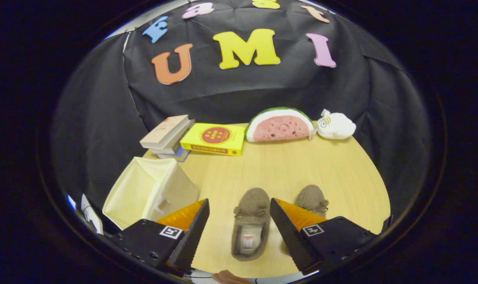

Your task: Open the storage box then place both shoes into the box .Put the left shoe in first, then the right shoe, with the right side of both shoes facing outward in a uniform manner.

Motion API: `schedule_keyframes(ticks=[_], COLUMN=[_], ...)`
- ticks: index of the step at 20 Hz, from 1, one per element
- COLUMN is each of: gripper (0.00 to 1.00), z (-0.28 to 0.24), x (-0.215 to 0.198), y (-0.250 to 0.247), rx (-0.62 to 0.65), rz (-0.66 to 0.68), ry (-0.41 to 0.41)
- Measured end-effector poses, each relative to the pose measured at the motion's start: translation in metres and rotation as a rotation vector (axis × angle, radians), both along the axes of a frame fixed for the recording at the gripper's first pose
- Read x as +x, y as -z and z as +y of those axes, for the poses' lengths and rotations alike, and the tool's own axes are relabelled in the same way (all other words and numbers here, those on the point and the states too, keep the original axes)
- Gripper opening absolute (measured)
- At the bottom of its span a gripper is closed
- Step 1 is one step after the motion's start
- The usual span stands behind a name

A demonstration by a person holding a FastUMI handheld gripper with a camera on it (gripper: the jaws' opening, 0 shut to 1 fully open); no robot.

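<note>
Two fuzzy brown slippers lie side by side on the wooden table [321,165], toes pointing away. The left shoe [250,223] lies between my fingers, below them on the table, its lined opening facing up. The right shoe [311,199] is partly hidden behind my right finger. A cream storage box [152,189] with a closed sloping lid stands just left of my left finger. My gripper [239,207] is open and hovers above the left shoe, holding nothing.
At the back of the table lie a stack of books [168,136], a yellow book [215,139], a watermelon plush [279,125] and a white plush toy [336,125]. A fingertip [227,277] shows at the near table edge.
</note>
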State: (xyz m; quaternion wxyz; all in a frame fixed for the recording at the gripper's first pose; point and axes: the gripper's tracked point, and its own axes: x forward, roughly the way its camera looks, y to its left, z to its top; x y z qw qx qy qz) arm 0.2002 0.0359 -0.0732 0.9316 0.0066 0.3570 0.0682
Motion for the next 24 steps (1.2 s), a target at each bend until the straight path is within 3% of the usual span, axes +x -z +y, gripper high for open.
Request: schedule_keyframes(ticks=[4, 9, 13, 14, 18, 19, 20, 24], gripper=[0.94, 0.83, 0.50, 0.49, 0.09, 0.09, 0.00, 0.00], z=[-0.034, -0.045, -0.042, -0.037, -0.038, -0.029, -0.028, -0.026], x=[-0.008, -0.011, -0.003, 0.000, 0.001, 0.001, 0.000, -0.004], y=[0.059, 0.113, 0.133, 0.138, 0.137, 0.145, 0.138, 0.118], rx=[-0.113, -0.158, -0.148, -0.131, -0.077, -0.042, -0.019, 0.020], rz=[0.136, 0.295, 0.360, 0.361, 0.399, 0.401, 0.412, 0.381], ry=[0.018, 0.060, 0.071, 0.061, 0.077, 0.104, 0.108, 0.131])
